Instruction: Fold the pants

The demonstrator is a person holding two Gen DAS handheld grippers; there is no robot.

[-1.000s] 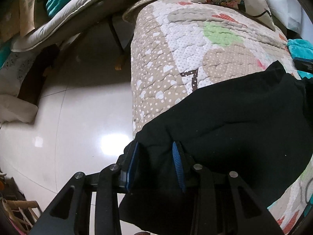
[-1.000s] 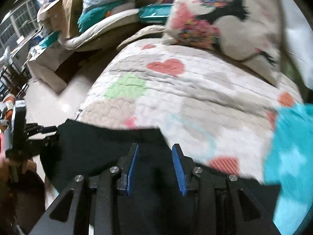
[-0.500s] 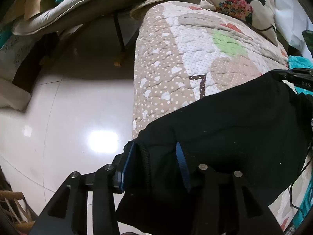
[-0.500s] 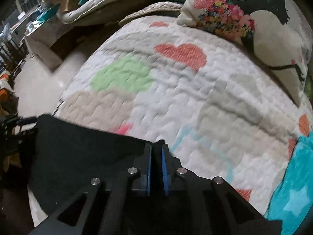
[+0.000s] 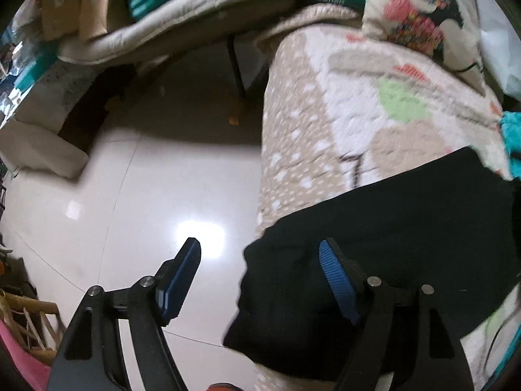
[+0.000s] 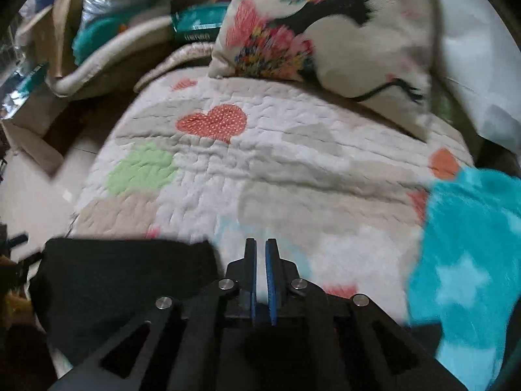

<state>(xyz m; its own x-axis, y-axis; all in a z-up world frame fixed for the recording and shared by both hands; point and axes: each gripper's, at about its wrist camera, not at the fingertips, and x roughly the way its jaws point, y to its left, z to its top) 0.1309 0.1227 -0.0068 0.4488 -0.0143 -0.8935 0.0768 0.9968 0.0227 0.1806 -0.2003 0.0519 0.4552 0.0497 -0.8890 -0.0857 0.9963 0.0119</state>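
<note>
The black pants [image 5: 407, 234] lie on the quilted bed cover [image 5: 351, 104], with one corner hanging over the bed's left edge. My left gripper [image 5: 260, 254] is open wide; its right finger rests over the pants' corner, its left finger hangs over the floor, holding nothing. In the right wrist view the pants [image 6: 123, 277] lie at lower left. My right gripper [image 6: 261, 247] is shut with its blue pads nearly touching, just right of the pants' edge, above the quilt [image 6: 260, 169]. I see no cloth between its pads.
A patterned pillow [image 6: 325, 26] lies at the bed's far end. A turquoise blanket [image 6: 465, 260] lies on the right of the bed. The glossy tiled floor [image 5: 136, 195] is to the left, with piled bedding and boxes [image 5: 162, 22] beyond.
My left gripper has opened wide and let go of the pants' corner. My right gripper closed half a second ago and now sits right of the pants' edge.
</note>
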